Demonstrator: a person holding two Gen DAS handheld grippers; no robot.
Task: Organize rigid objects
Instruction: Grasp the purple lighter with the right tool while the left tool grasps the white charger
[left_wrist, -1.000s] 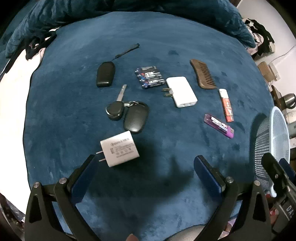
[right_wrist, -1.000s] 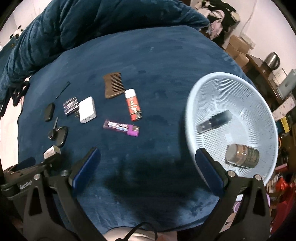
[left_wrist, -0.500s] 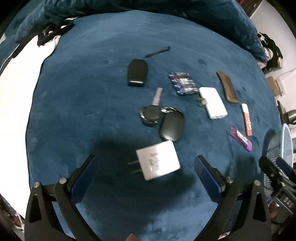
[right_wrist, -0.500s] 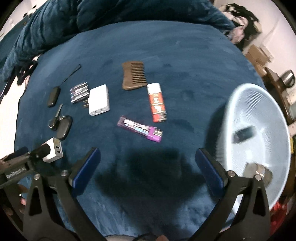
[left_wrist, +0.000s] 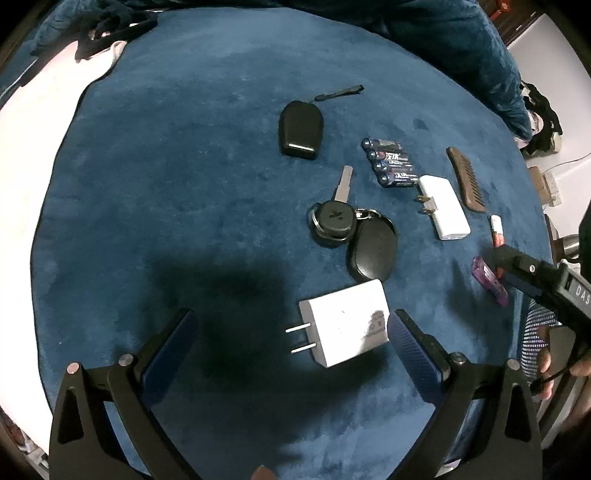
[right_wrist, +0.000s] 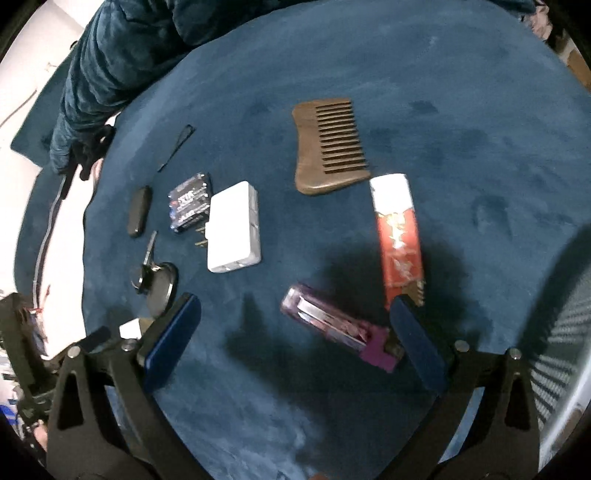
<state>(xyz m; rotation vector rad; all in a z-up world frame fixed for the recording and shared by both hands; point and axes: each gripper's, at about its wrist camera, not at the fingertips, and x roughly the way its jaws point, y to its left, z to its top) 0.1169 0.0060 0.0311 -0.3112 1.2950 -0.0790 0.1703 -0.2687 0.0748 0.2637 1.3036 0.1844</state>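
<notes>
Blue plush cloth (left_wrist: 184, 184) carries scattered small items; both grippers, left (left_wrist: 291, 332) and right (right_wrist: 295, 325), hold fingers apart.

home bedroom, blue plush blanket (left_wrist: 177, 192) as work surface, rumpled blue quilt (right_wrist: 122, 55) bunched at far edge, dark clothes pile (left_wrist: 541, 122) by white wall, everyday clutter laid out: car key (left_wrist: 334, 218), wooden comb (right_wrist: 328, 144), batteries (left_wrist: 389, 162), phone charger (left_wrist: 347, 326)

Plush blue cloth (left_wrist: 184, 184); matt white plastic charger (left_wrist: 347, 326); wooden comb (right_wrist: 328, 144); glossy black fob (left_wrist: 371, 253).
</notes>
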